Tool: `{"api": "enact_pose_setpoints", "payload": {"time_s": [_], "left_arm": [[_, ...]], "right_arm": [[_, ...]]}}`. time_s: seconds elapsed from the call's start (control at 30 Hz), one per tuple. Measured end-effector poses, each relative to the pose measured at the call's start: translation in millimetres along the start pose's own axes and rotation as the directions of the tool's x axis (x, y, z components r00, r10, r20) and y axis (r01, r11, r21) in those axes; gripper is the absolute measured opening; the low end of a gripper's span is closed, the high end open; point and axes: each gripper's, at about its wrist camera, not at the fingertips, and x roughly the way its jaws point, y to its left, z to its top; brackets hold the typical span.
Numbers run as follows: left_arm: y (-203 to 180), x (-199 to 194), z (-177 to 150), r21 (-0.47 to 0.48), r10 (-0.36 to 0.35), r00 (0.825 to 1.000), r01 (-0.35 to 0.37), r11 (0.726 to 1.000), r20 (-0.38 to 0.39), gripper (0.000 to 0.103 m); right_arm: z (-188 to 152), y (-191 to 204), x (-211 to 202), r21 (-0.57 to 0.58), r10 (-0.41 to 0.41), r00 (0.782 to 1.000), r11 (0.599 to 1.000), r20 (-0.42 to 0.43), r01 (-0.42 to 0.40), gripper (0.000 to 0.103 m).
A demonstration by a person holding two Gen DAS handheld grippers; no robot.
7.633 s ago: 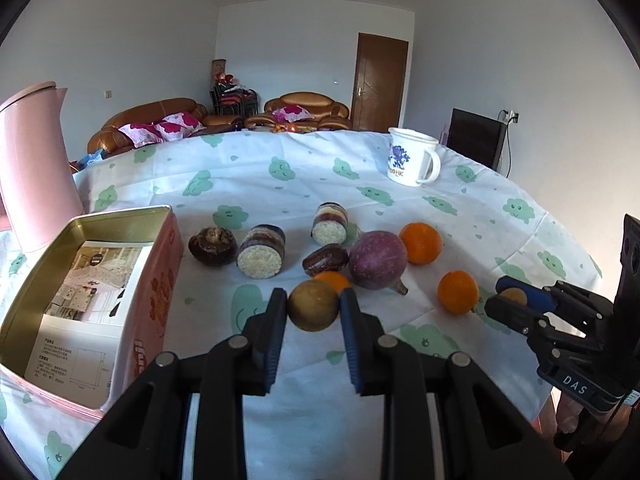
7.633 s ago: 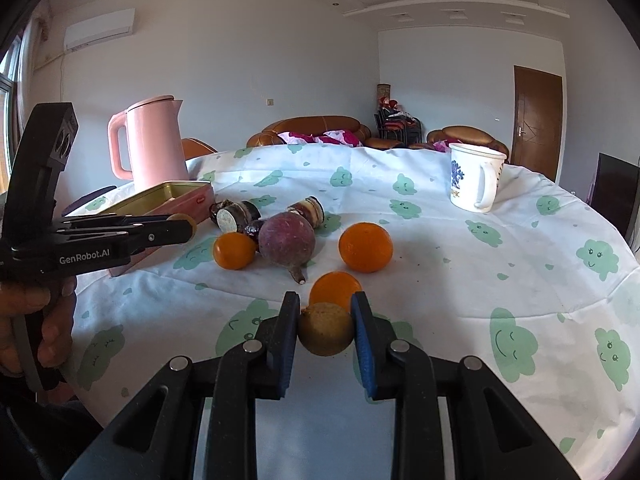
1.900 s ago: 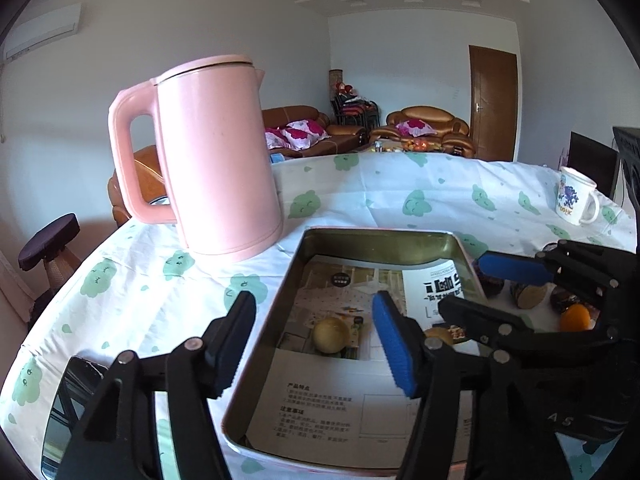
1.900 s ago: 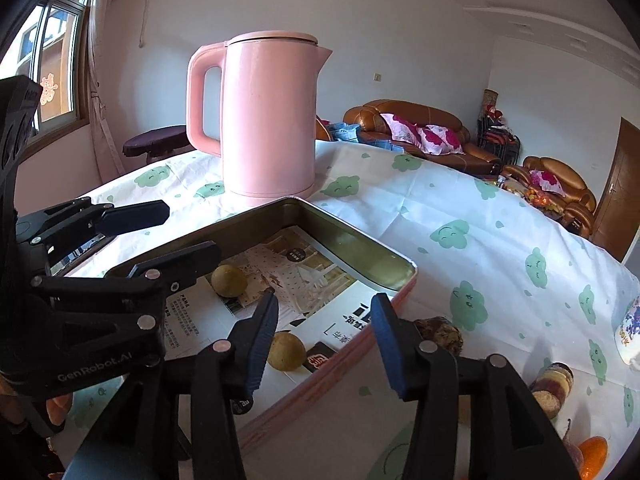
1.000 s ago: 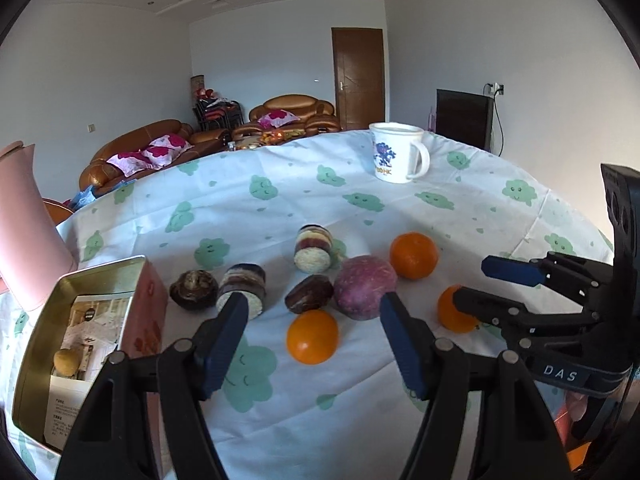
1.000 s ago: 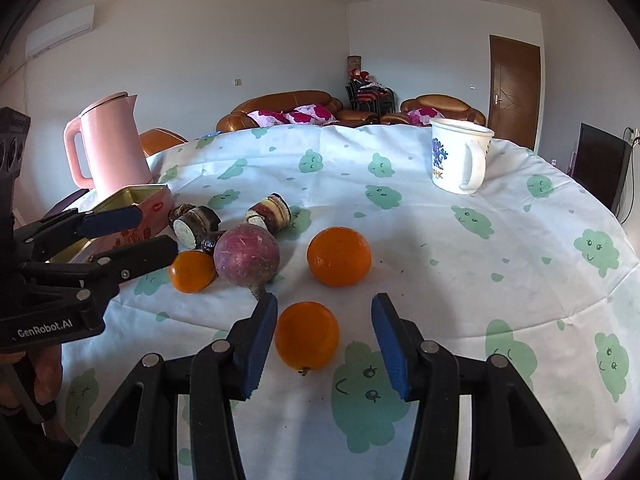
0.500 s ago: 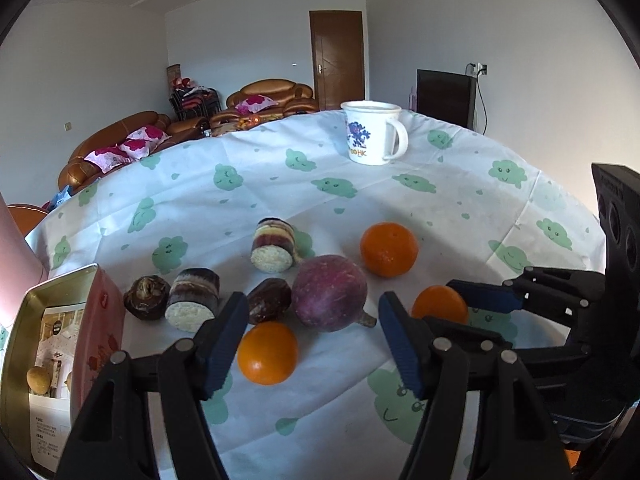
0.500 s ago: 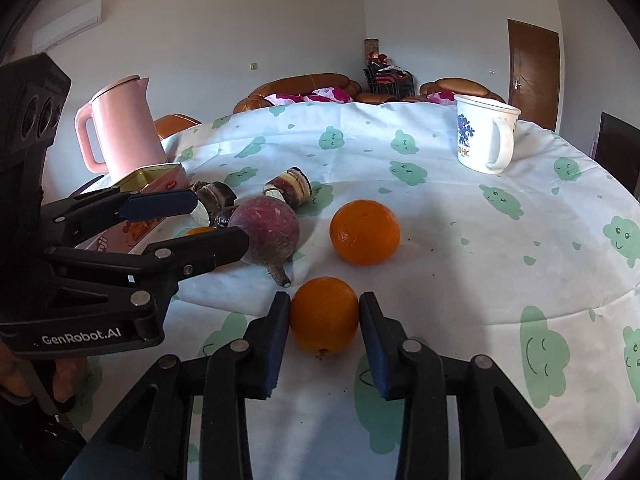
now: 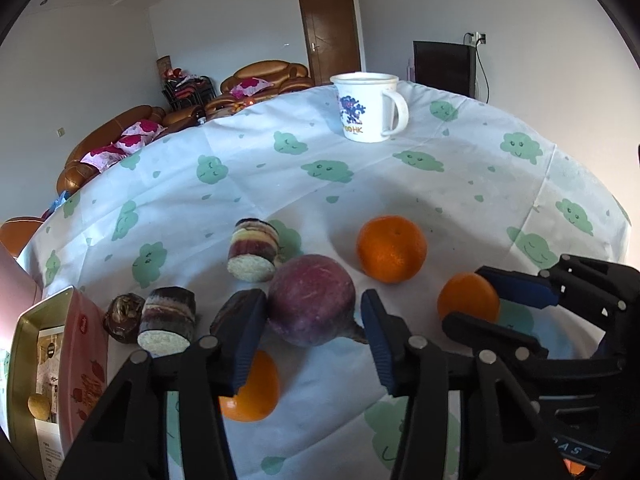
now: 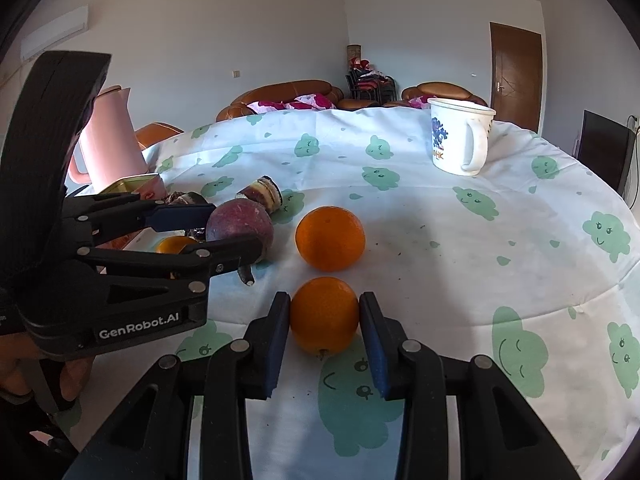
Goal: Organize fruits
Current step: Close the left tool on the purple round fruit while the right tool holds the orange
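Three oranges show in the left wrist view, among cut, dark-skinned pieces on the tablecloth (image 9: 460, 184). My left gripper (image 9: 312, 304) has just been closing, with the purple fruit (image 9: 316, 288) between its pads. The pad on the nine o'clock side looks to be at its skin, while the other stands off, so I read no grip yet. One orange (image 9: 256, 392) lies half hidden under that nine o'clock finger. I judge it is not the target, since the jaws bracket the purple one. At eight o'clock sits the open tin (image 9: 86, 360) with a small brown fruit (image 9: 38, 407) inside, which is likely where the fruit is meant to go. At three o'clock, the right gripper (image 9: 484, 300) pinches its own orange (image 9: 466, 304).

In the right wrist view, the right gripper (image 10: 324, 300) is clamped on that held orange (image 10: 324, 320), both pads against its sides, and it rests on the cloth. It is gripped at its widest part, I think, so it won't roll out when lifted. A free orange (image 10: 330, 238) sits just beyond at twelve o'clock. At nine o'clock, the left gripper (image 10: 236, 232) straddles the purple fruit (image 10: 240, 220).
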Motion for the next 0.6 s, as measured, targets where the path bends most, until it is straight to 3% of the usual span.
{"api": "enact_pose_setpoints", "payload": {"time_s": [0.2, 0.6], "left_arm": [[2, 6, 3, -0.005, 0.016, 1.0, -0.016, 1.0, -0.013, 0.049], [12, -15, -7, -0.068, -0.058, 0.997, 0.061, 0.996, 0.052, 0.049]], "right_arm": [[0, 2, 1, -0.01, -0.004, 1.0, 1.0, -0.003, 0.004, 0.037], [-3, 1, -7, -0.008, 0.007, 0.998, 1.0, 0.054, -0.006, 0.037]]}}
